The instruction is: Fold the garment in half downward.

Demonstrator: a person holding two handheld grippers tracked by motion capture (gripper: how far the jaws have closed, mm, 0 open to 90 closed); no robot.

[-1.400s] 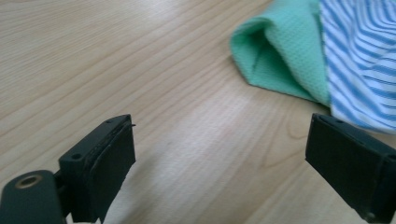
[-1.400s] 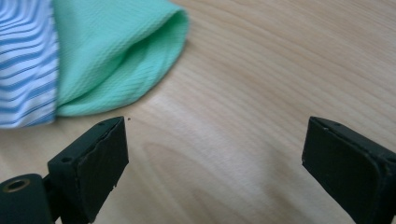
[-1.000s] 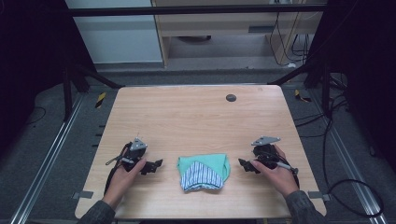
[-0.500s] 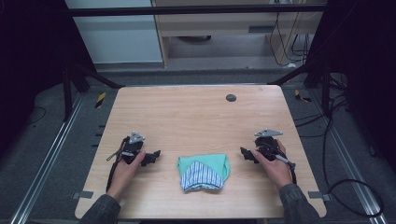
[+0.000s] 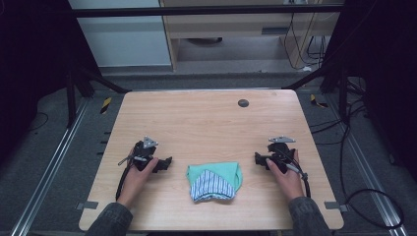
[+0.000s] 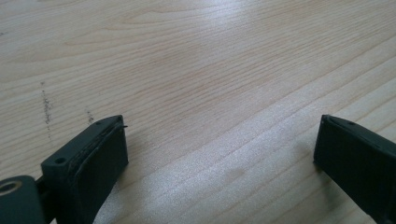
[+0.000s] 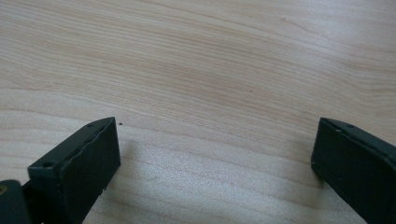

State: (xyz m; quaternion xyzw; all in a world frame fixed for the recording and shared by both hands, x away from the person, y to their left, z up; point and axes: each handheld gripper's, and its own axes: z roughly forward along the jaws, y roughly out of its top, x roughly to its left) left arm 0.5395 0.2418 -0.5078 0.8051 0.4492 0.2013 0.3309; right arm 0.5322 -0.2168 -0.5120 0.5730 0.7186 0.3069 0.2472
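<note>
Resting my left gripper (image 5: 164, 162) and right gripper (image 5: 257, 158), jaws spread and empty, on the table (image 5: 206, 123) (folded cloth (image 5: 214, 180) between them), I'd approach its edges low.

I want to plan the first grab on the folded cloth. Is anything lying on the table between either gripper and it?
Nothing visible does. The folded cloth lies on bare wood of the table between the left gripper and right gripper. Both stand open, with bare wood between their jaws.
</note>
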